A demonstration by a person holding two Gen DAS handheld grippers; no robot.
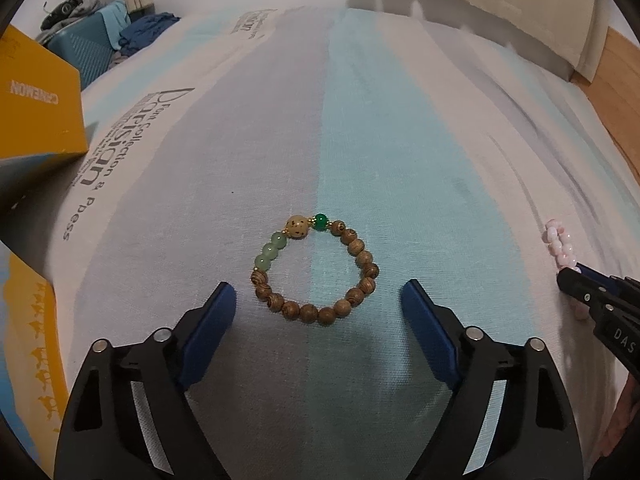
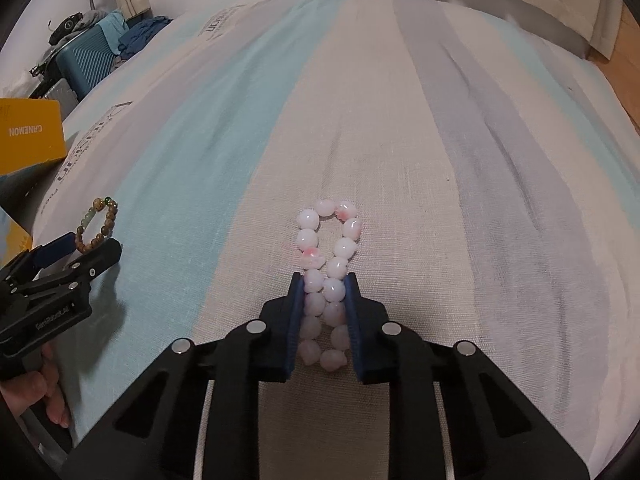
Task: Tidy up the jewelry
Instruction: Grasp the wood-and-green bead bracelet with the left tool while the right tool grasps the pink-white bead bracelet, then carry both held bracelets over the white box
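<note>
A: What were the tongs doing at that moment?

B: The right gripper was clamped on the pink bead bracelet, its two blue pads squeezing the near half of the loop into a narrow double row. The far half bulged out beyond the tips and lay on the striped bedspread.

A: And the other one?

B: The left gripper stood released, jaws wide, with the wooden bead bracelet lying flat and round on the cloth just beyond and between the fingertips. Neither pad touched it.

A: Where did the two bracelets lie relative to each other?

B: The wooden one to the left, the pink one to the right, apart on the same bedspread. Far left sat a yellow box, probably where the jewelry belonged, though I couldn't see inside it.

A: What could have gone wrong?

B: The pink beads were smooth and round, pinched on their sides only. On a lift they might have rolled out between the pads, or the elastic could have twisted. On the left, closing on the loop could simply have pushed it along the soft cloth, or caught fabric with the beads.
</note>
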